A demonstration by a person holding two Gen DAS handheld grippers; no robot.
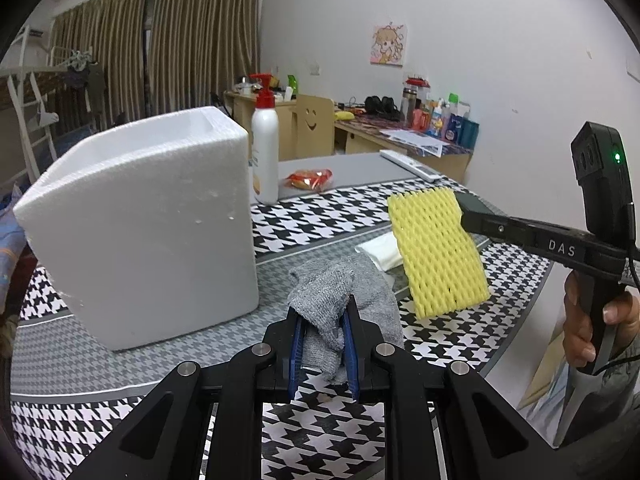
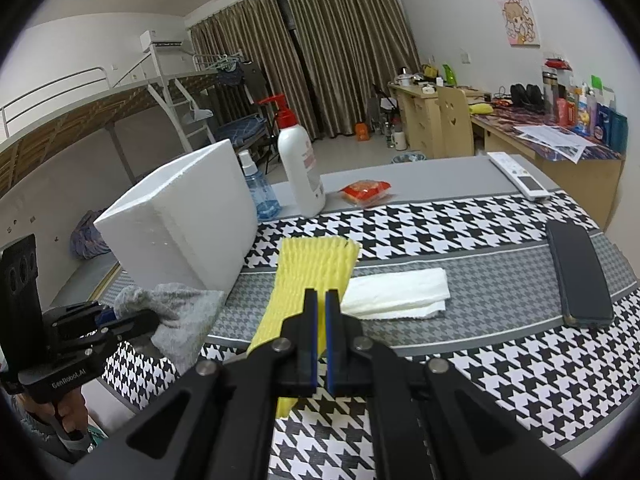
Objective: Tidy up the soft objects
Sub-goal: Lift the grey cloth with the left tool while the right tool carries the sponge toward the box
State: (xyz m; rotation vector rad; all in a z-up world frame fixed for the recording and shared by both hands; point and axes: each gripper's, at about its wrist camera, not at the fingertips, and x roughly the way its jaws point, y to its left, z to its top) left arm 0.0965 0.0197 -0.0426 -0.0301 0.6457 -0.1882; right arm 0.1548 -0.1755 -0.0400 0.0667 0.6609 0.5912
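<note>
Grey cloth [image 1: 344, 300] is being gripped by left tongs [image 1: 323, 354], yellow foam net [image 2: 308, 280] by right tongs [image 2: 321, 334]; next, both likely being dropped into foam box [image 1: 144, 216].

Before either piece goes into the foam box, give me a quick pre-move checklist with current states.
1. Left gripper shut on grey cloth: ok.
2. Right gripper shut on yellow foam net: ok.
3. Both pieces lifted off the table: ok.
4. White foam box upright, top open: ok.
5. Room inside box: cannot tell.
6. White tissue collected: not ok, lying on the table.
</note>
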